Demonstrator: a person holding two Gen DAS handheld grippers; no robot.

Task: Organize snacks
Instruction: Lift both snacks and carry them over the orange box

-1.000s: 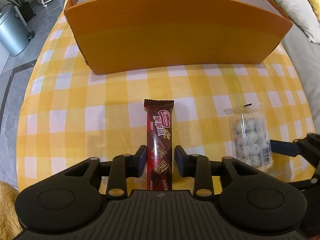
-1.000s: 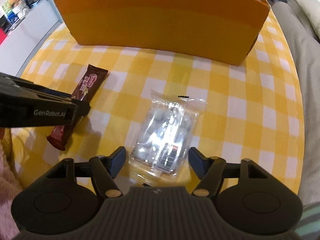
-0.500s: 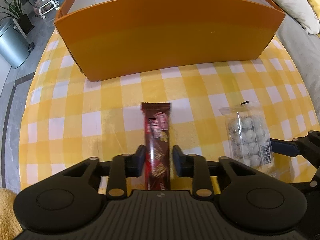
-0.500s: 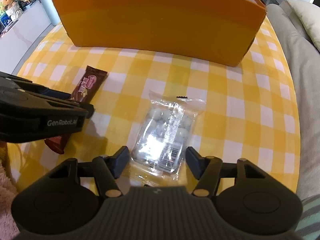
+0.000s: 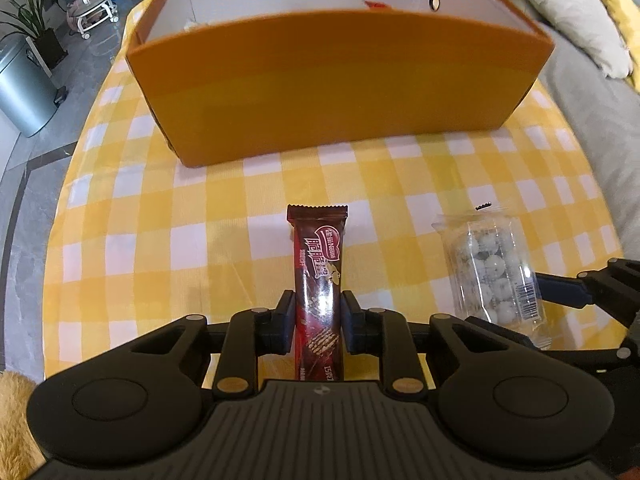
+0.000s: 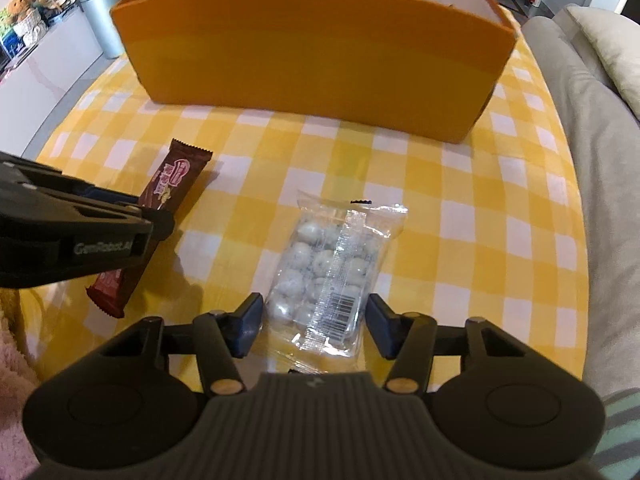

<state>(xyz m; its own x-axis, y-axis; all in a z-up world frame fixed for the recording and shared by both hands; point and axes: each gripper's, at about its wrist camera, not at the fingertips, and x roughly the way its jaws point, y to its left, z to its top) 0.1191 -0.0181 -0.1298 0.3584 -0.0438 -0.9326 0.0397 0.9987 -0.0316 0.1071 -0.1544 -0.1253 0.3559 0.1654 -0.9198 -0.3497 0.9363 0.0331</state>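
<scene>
while both claws point steeply down at the worktop (image 5: 132, 216), the left claw (image 5: 318, 320) is closed tight on the near half of the bar (image 5: 319, 276), which looks lifted off the cloth. it seems light and fairly stiff, with a slick wrapper; a mid-length pinch suits it. the right claw (image 6: 314, 322) has just been closing around the bag (image 6: 326, 276) but stands half open, pads just beside its sides, not clearly pressing. that bag lies near the worktop's front edge; it looks soft, crinkly, full of loose balls, best squeezed gently across its body. beyond stands the box (image 5: 340, 84).
</scene>
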